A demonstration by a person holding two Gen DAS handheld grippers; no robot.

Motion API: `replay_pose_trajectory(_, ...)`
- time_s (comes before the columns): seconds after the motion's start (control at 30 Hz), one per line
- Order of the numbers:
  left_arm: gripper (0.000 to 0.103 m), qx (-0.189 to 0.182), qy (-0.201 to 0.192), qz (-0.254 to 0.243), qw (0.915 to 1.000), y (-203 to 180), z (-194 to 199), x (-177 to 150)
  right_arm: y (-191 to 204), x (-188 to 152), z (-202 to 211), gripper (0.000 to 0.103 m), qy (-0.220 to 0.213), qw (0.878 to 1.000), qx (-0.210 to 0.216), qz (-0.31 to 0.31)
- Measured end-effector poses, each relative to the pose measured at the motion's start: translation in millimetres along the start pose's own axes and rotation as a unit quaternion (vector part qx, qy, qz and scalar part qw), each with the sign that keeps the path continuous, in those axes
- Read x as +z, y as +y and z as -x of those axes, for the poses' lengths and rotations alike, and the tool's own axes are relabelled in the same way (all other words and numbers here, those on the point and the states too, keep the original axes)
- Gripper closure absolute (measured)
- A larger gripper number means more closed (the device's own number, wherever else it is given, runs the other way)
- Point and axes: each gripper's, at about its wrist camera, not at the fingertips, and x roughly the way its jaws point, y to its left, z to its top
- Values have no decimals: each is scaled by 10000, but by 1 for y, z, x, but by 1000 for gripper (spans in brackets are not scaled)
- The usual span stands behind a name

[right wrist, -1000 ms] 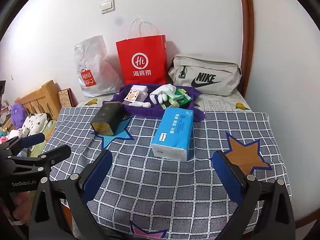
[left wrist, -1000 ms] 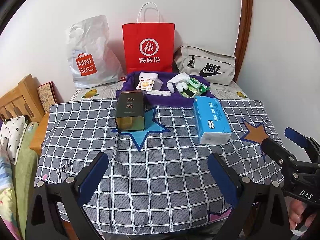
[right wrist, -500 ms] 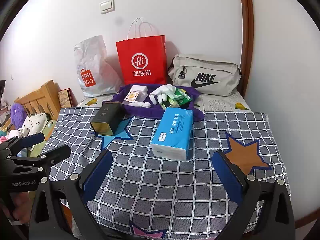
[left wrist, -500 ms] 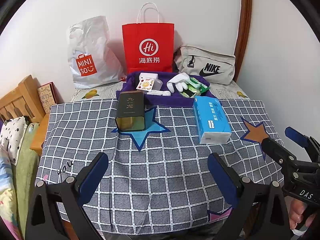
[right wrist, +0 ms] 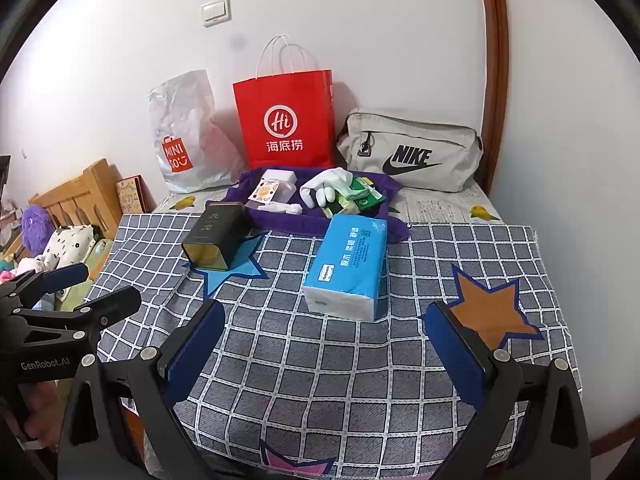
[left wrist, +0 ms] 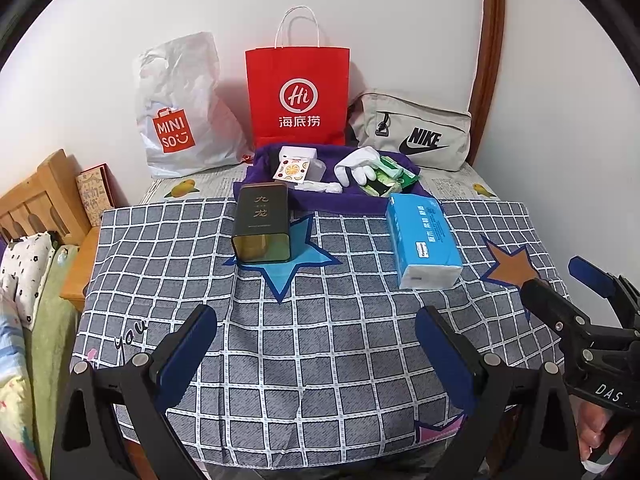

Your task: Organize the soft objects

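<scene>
A blue tissue pack [left wrist: 423,238] [right wrist: 349,265] lies on the checked cloth, right of a dark tea tin [left wrist: 262,222] [right wrist: 216,235] lying on its side. Behind them a purple cloth tray [left wrist: 256,168] [right wrist: 280,222] holds a white glove [left wrist: 356,162] [right wrist: 326,184], green packets [left wrist: 390,178] and a small white box [left wrist: 296,162]. My left gripper [left wrist: 316,354] is open and empty over the near cloth. My right gripper [right wrist: 326,350] is open and empty, near the front edge, in front of the tissue pack.
A Miniso plastic bag [left wrist: 180,108], a red paper bag [left wrist: 298,96] and a grey Nike pouch [left wrist: 416,132] stand against the back wall. A wooden bed frame [left wrist: 38,196] and bedding are at the left. The white wall is close on the right.
</scene>
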Motion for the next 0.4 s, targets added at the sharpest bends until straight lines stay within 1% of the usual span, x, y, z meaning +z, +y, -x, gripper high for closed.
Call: replay_pose_trajectory(0.4, 3, -11, -24, 32, 10000, 1, 1, 0, 1, -2, -2, 4, 12, 10000, 8, 27)
